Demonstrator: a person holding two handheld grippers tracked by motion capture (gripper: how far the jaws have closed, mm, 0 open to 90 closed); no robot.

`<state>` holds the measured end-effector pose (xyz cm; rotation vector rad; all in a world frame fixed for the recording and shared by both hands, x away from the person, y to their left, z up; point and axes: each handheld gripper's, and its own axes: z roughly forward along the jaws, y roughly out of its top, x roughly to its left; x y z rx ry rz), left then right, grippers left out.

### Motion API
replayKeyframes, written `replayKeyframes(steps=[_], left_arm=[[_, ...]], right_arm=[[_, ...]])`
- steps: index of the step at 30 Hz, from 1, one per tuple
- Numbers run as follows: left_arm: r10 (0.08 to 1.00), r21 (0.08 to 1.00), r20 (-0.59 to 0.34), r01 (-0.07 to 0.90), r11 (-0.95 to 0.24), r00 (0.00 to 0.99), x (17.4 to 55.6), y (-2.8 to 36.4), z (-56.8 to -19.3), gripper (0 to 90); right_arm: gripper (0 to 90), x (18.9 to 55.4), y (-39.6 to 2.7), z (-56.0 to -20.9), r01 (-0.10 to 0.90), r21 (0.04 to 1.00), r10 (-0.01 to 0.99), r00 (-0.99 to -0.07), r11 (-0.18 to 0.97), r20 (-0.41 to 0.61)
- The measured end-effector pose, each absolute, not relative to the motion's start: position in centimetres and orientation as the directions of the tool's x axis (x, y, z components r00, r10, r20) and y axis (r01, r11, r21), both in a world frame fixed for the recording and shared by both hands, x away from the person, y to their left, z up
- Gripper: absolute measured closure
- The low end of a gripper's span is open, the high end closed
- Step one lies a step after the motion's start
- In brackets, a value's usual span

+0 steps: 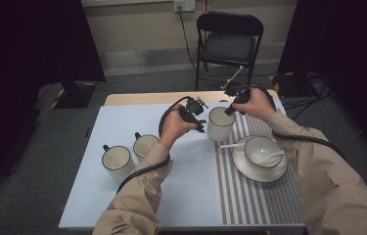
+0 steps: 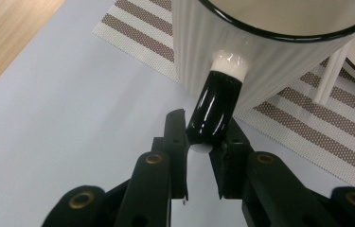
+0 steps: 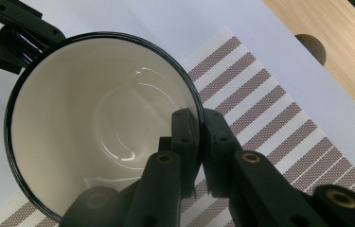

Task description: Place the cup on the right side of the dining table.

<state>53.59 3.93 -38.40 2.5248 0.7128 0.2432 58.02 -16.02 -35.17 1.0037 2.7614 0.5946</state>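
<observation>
A white ribbed mug (image 1: pixel 220 124) with a black rim stands at the left edge of the striped placemat (image 1: pixel 257 196). My left gripper (image 1: pixel 201 125) reaches it from the left. In the left gripper view that gripper (image 2: pixel 203 126) is shut on the mug's glossy black handle (image 2: pixel 215 109), just below the ribbed wall (image 2: pixel 265 66). My right gripper (image 1: pixel 230 110) comes in from the far right. In the right gripper view it (image 3: pixel 199 122) is shut on the mug's rim, one jaw inside the empty mug (image 3: pixel 99 118) and one outside. The left gripper (image 3: pixel 12 33) shows beyond it.
Two more white cups (image 1: pixel 117 161) (image 1: pixel 145 145) stand at the left on the pale tablecloth. A bowl with a white spoon (image 1: pixel 264 156) rests on a saucer (image 1: pixel 242 169) on the placemat, close to the mug. A black chair (image 1: pixel 229 44) stands behind the table.
</observation>
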Motion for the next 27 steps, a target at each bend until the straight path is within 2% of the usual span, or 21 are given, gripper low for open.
replayKeyframes(steps=[27], left_arm=[[0.533, 0.5, 0.039, 0.445, -0.743, 0.845, 54.9, 1.7, -39.7, 77.3]], right_arm=[[84.9, 58.7, -17.7, -36.3, 0.609, 0.397, 0.672, -0.74, 0.687, -0.028]])
